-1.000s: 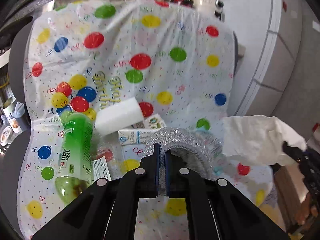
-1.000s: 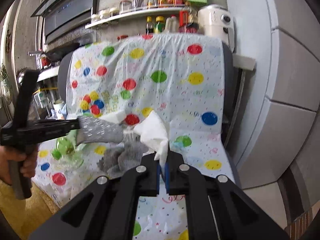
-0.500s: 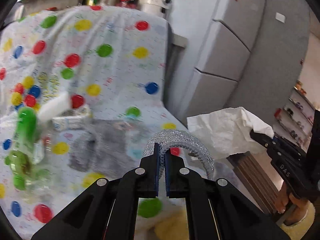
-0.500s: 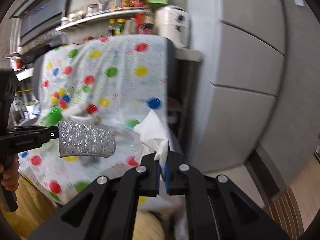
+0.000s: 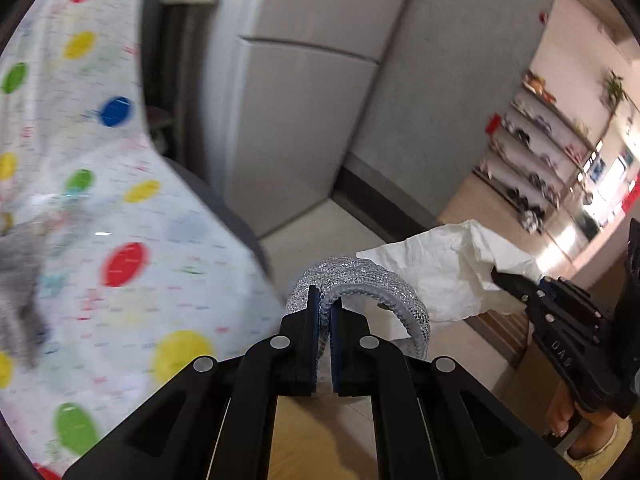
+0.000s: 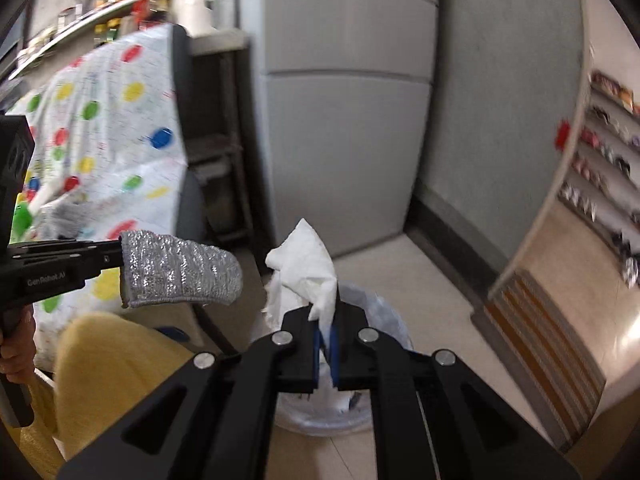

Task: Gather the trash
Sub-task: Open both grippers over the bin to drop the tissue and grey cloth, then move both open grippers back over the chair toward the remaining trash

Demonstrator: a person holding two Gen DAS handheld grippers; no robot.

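My left gripper [image 5: 325, 308] is shut on a silver glittery scouring cloth [image 5: 360, 280], held in the air off the table's edge; the cloth also shows in the right wrist view [image 6: 180, 272]. My right gripper [image 6: 325, 334] is shut on a crumpled white tissue [image 6: 308, 268], which also shows in the left wrist view [image 5: 444, 268]. The tissue hangs just above a bin lined with a clear bag [image 6: 384, 320] on the floor. The bin holds some white trash.
The table with the polka-dot cover [image 5: 120, 240] lies to the left, with a grey cloth [image 5: 20, 280] on it. A grey cabinet [image 6: 348, 120] stands behind the bin. A striped mat [image 6: 548, 348] lies on the floor at right. My yellow-clad leg [image 6: 112, 360] is at lower left.
Both grippers have swung right, away from the table, each keeping its load. The bin has come into the right wrist view, under the tissue.
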